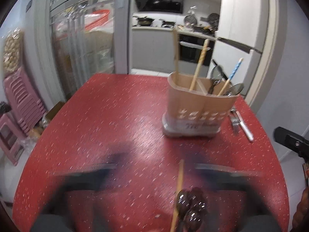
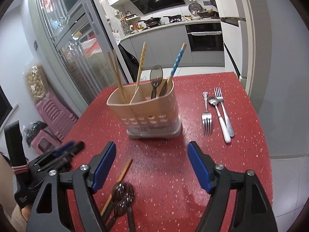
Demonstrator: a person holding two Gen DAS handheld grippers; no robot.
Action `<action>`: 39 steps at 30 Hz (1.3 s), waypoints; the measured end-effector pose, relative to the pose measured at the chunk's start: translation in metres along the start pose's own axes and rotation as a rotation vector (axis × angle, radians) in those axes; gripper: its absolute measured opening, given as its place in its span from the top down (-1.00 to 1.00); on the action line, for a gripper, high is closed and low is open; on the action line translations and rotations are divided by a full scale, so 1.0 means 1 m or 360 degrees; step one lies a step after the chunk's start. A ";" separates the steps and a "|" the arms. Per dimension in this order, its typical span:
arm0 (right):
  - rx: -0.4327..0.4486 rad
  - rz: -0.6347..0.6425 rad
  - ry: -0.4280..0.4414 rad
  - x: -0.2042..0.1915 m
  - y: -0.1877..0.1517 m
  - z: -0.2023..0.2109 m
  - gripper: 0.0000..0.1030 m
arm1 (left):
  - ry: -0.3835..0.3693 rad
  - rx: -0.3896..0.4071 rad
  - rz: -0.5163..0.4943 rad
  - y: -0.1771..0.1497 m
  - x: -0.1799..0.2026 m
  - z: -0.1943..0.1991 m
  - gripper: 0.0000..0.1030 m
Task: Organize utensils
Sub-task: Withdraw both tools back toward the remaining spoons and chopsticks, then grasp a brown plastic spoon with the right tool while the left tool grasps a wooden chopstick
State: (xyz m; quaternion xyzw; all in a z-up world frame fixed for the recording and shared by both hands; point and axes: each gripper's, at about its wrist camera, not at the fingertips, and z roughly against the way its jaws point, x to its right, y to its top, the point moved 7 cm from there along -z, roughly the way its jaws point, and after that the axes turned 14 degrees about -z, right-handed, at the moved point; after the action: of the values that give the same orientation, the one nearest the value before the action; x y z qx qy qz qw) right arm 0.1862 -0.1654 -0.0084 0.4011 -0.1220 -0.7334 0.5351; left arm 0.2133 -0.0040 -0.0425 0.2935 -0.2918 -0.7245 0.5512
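Chopstick point(image 2: 118, 181) + dark spoons point(image 2: 123, 195) lie on desk point(image 2: 164, 164) just below-left of right gripper point(image 2: 151, 166), jaws wide apart, long axis toward holder point(image 2: 146, 110); left gripper point(image 1: 154, 168) also apart, blurred.

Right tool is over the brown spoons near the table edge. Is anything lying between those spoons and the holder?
Nothing visible does. The table between the brown spoons and the holder shows only a loose chopstick beside the spoons. The forks lie off to the right, and the right tool is open.
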 end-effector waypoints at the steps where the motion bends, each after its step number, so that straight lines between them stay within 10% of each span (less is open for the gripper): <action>1: -0.0012 0.0000 -0.0002 0.000 -0.004 0.000 -0.56 | 0.0017 0.0003 0.0006 -0.004 -0.002 0.001 -1.00; 7: -0.0071 0.0004 -0.0001 0.000 -0.026 -0.001 -1.00 | 0.0073 -0.0030 0.0005 -0.032 -0.016 -0.003 -1.00; 23: -0.0462 0.0169 -0.0109 -0.008 -0.113 -0.041 -0.99 | -0.0099 -0.0292 -0.0124 -0.120 -0.008 -0.008 -1.00; 39: -0.0701 0.0278 -0.0219 -0.017 -0.146 -0.079 -0.34 | -0.0148 -0.0362 -0.0202 -0.131 -0.005 -0.003 -1.00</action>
State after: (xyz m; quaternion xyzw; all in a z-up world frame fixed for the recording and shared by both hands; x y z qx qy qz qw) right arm 0.1444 -0.0727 -0.1411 0.2119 -0.0294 -0.7187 0.6616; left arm 0.1347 0.0298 -0.1423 0.2130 -0.2139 -0.7992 0.5198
